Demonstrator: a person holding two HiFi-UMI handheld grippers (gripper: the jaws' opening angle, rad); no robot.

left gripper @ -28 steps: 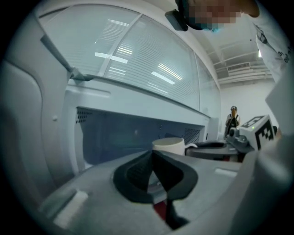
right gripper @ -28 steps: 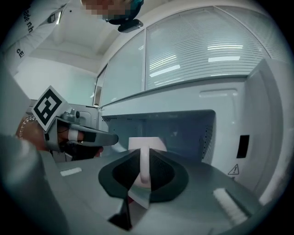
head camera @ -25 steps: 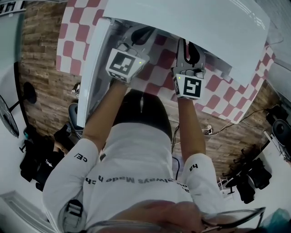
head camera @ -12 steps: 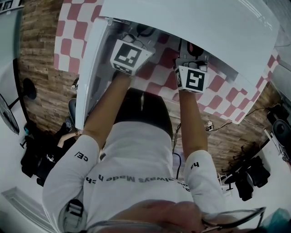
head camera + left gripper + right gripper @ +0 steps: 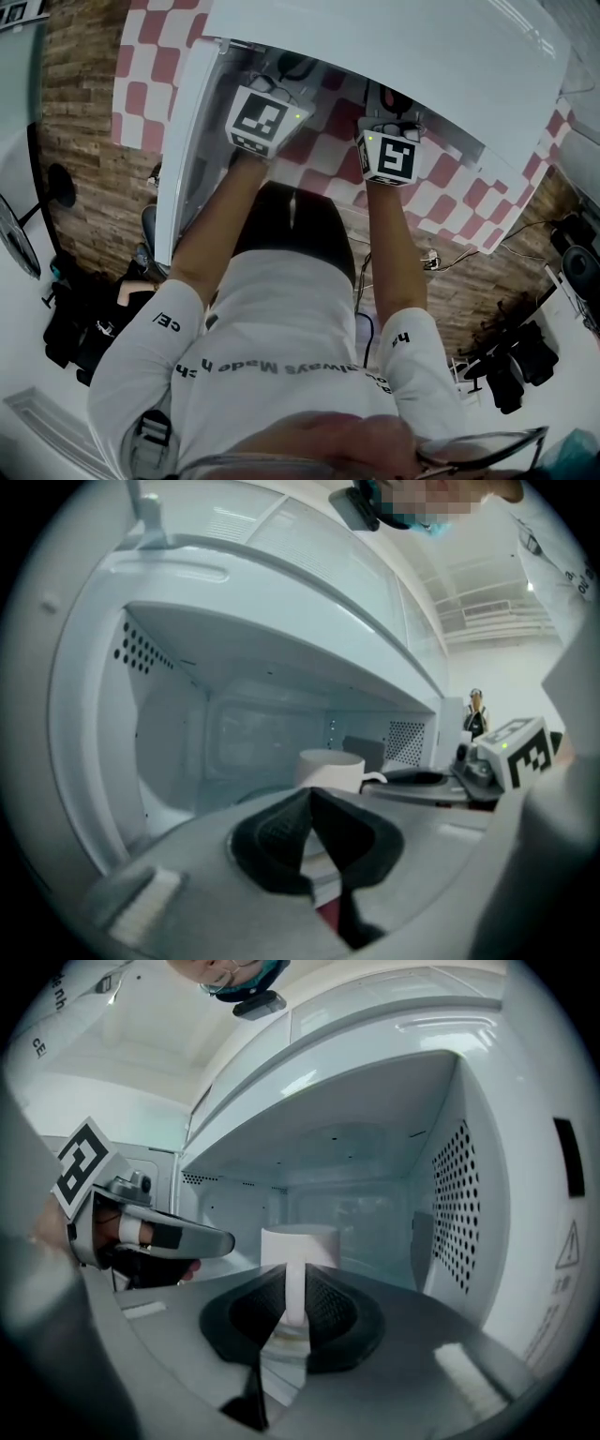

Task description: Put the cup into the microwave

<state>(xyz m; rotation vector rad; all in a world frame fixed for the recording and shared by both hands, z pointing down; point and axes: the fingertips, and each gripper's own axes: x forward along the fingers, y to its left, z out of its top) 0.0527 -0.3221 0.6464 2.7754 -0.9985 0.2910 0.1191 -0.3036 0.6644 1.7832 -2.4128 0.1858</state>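
A white cup (image 5: 298, 1244) is inside the open microwave (image 5: 403, 56), near the middle of the cavity, with its handle (image 5: 294, 1299) turned toward the opening. The right gripper (image 5: 295, 1283) has the handle pinched between its jaws, which stand only the handle's width apart. That gripper's view looks straight along the grip. The cup's body rises at 12 o'clock above the pads, and the oven's perforated side wall (image 5: 459, 1204) is at 3 o'clock.

The left gripper (image 5: 309, 797) carries nothing, its jaws pressed together tip to tip. It is held at the oven's mouth, with the cup at 12 o'clock beyond the jaws and the right gripper reaching in from 3 o'clock. Whether the cup's base rests on the oven floor cannot be told, because each gripper's own body covers it.

The head view does not show the cup, which is hidden under the microwave's white top. Only the rear ends of the two grippers show below that edge, the left at 11 o'clock and the right at 1 o'clock. That view alone shows the door (image 5: 183, 159) swung open at 10 o'clock and the red-and-white checked cloth (image 5: 141, 84) under the oven. It also takes in the wooden floor (image 5: 84, 150), the person's white shirt (image 5: 281, 337) at 6 o'clock and loose cables (image 5: 459, 265) at 4 o'clock.
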